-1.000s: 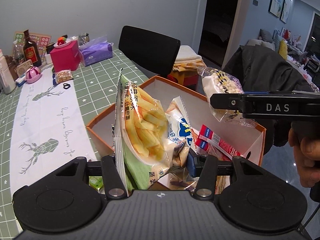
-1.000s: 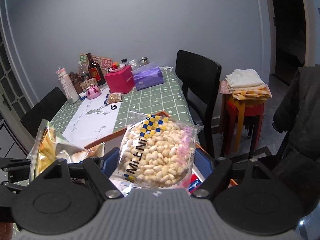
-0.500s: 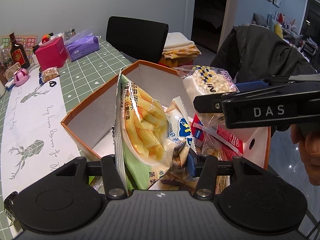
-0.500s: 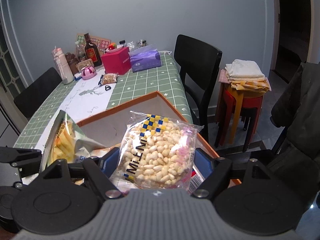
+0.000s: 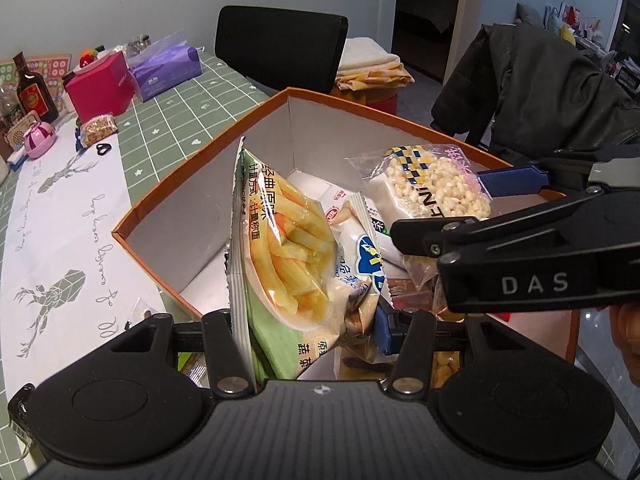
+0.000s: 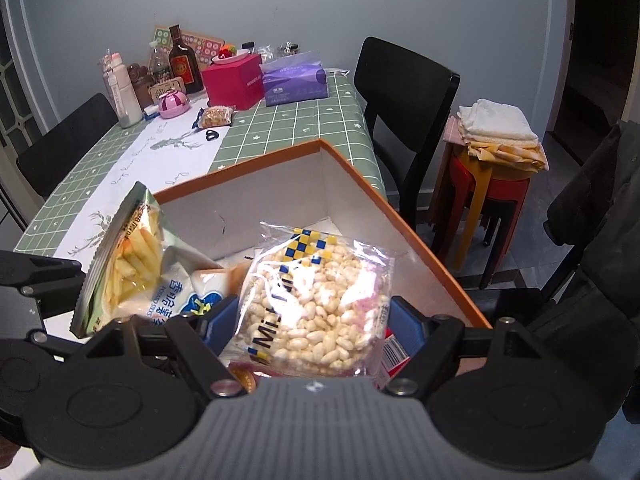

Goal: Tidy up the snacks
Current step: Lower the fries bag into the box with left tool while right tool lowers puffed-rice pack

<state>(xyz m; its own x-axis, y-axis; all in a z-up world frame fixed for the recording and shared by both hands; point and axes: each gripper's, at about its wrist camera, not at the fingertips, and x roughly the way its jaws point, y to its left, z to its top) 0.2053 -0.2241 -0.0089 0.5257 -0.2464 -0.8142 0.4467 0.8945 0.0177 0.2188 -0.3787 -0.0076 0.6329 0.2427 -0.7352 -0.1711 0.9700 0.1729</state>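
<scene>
Snacks are being brought down into the orange-rimmed box (image 5: 208, 148) by both tools at once — over the last second each bag has been lowered from above the rim to a level inside the walls. The left tool (image 5: 308, 312) is pressed together on two packets held side by side, a green fries bag (image 5: 280, 248) and a white-and-blue packet (image 5: 360, 256), whose lower ends now sit below the rim near the box's middle. The right tool (image 6: 312, 320) is pinching a clear puffed-grain bag (image 6: 316, 304) across its width, so its jaws stand fairly wide though a grip is made; this bag hangs over the right half of the box, just beside the fries bag without being seen to touch it. A red-and-white wrapper (image 6: 394, 350) and other packets already lie on the box floor beneath. Meanwhile one small snack pack (image 6: 216, 117) is left out on the green checked tabletop (image 6: 304, 120), well apart from the box. It is judged that the placing step is nearly complete — release remains to be done, and the stray pack is yet to be collected
</scene>
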